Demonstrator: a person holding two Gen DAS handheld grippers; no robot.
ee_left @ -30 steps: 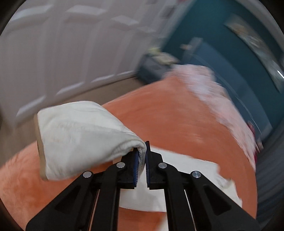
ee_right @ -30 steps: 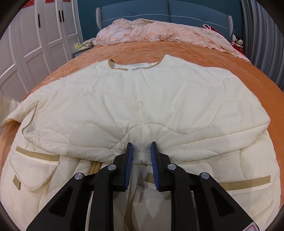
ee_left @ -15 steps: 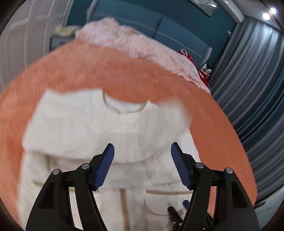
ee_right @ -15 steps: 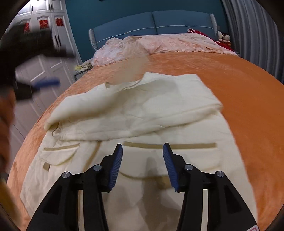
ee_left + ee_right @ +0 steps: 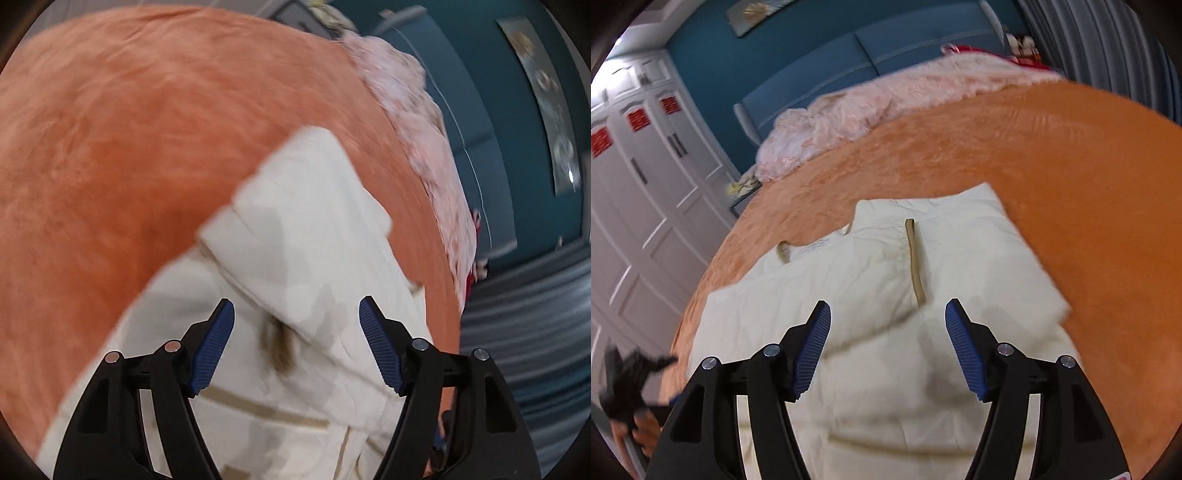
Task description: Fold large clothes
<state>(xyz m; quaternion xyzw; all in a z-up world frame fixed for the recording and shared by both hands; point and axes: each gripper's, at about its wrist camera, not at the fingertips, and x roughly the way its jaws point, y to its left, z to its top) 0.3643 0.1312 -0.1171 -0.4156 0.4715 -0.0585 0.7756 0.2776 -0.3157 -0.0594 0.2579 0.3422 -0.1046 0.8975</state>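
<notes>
A cream quilted jacket (image 5: 886, 295) with tan trim lies on the orange bedspread (image 5: 1071, 184), both sleeves folded across its chest. A tan cuff band (image 5: 915, 258) lies on top near the middle. It also shows in the left wrist view (image 5: 303, 258), with a folded sleeve on top. My left gripper (image 5: 295, 328) is open and empty above the jacket's lower part. My right gripper (image 5: 886, 328) is open and empty above the jacket's middle. The left gripper also shows blurred at the left edge of the right wrist view (image 5: 631, 376).
A pink lace cover (image 5: 868, 110) is bunched at the head of the bed against a blue headboard (image 5: 886, 51). White wardrobe doors (image 5: 639, 221) stand to the left. Grey curtains (image 5: 1108, 44) hang on the right.
My left gripper let go of the sleeve, which now lies folded across the jacket, and swung over it. My right gripper opened wider and both views tilted.
</notes>
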